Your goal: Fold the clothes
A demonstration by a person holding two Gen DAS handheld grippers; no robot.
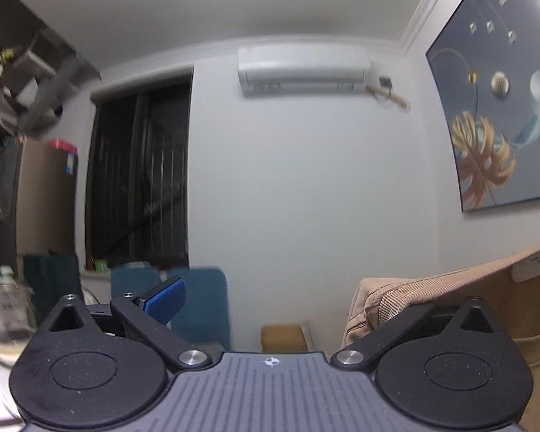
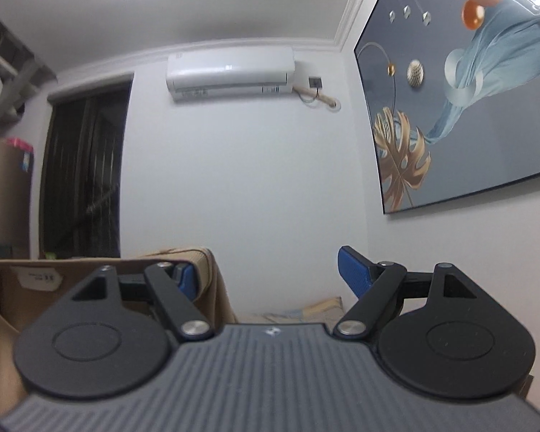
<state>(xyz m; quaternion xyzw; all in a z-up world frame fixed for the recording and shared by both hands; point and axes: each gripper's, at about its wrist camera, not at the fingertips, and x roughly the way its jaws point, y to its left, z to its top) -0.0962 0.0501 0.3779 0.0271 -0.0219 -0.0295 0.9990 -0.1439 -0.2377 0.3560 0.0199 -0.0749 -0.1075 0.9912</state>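
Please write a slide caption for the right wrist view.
Open right gripper raised toward the wall, tan garment by its left finger.

The left gripper (image 1: 270, 298) points level into the room, jaws spread wide; its left blue pad (image 1: 165, 300) shows at ten o'clock (the right one is hidden behind fabric). The right gripper (image 2: 270, 273) is likewise level and wide apart, blue pads (image 2: 352, 270) at ten and two o'clock.

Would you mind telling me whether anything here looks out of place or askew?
The tan ribbed-knit garment is draped unfolded beside the left claw and over one finger of the right claw. Both claws are open and point at the wall.
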